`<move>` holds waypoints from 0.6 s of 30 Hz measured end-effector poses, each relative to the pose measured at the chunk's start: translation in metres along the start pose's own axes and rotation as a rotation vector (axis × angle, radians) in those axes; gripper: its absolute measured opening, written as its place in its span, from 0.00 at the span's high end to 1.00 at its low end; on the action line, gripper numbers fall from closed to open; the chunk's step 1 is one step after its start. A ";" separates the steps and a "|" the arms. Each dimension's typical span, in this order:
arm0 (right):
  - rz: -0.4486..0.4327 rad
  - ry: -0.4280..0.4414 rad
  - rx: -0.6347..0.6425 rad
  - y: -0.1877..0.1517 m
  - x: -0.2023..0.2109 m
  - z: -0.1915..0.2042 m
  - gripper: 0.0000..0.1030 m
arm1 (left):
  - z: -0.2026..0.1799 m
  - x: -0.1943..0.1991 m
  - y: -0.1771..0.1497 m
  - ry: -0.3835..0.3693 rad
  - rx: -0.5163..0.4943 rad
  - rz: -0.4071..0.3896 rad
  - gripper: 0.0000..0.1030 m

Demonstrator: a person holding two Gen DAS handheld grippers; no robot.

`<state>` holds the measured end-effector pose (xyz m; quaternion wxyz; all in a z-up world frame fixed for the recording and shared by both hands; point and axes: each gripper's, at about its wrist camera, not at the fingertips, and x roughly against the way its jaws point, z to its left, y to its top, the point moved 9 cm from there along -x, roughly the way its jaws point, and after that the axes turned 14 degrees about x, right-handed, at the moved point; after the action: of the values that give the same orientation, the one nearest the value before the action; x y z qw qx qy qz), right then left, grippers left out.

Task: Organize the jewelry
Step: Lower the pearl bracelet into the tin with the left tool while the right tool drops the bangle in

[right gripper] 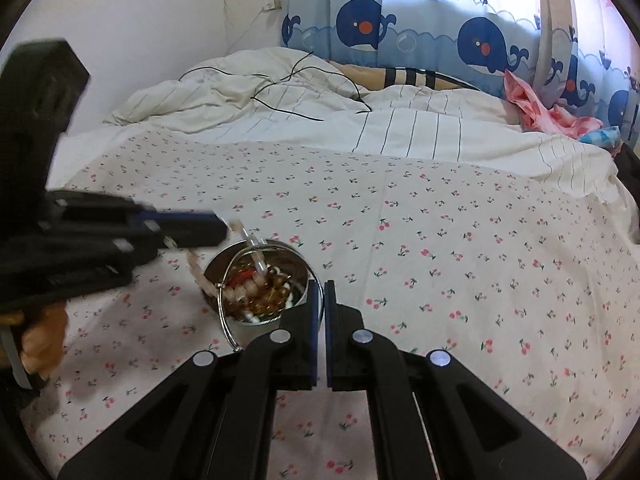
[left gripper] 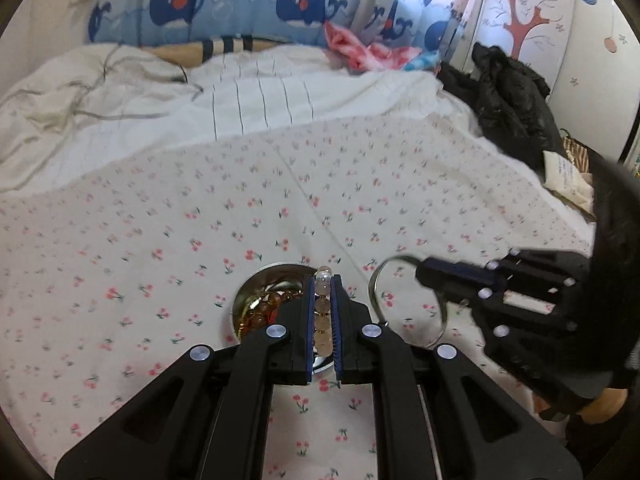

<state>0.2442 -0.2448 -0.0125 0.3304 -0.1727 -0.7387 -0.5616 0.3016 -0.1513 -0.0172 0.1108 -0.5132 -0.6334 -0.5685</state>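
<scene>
My left gripper is shut on a bracelet of pale pink translucent beads, whose beads show between the blue pads. Under it a small shiny metal bucket holds amber, red and gold jewelry, mostly hidden by the fingers. In the right wrist view the bracelet hangs from the left gripper down into the bucket. My right gripper is shut on the bucket's thin wire handle. The left wrist view shows that handle looping from the right gripper.
Everything is over a bed with a cherry-print sheet. A rumpled striped duvet with a black cable lies behind. A black jacket and a paper packet sit at the bed's right edge. Whale-print curtains hang beyond.
</scene>
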 end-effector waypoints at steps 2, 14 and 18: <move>0.007 0.001 0.003 0.001 -0.006 -0.002 0.97 | 0.006 -0.014 -0.005 0.014 0.012 0.022 0.94; 0.059 -0.006 0.068 0.005 -0.039 0.012 0.97 | 0.047 -0.029 -0.018 0.068 0.071 0.054 0.73; 0.073 -0.007 0.096 0.009 -0.050 0.021 0.97 | 0.055 -0.009 -0.012 0.097 0.070 0.003 0.41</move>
<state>0.2795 -0.2169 -0.0432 0.3561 -0.1852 -0.7592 -0.5124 0.3202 -0.1083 -0.0491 0.1599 -0.4818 -0.6459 -0.5702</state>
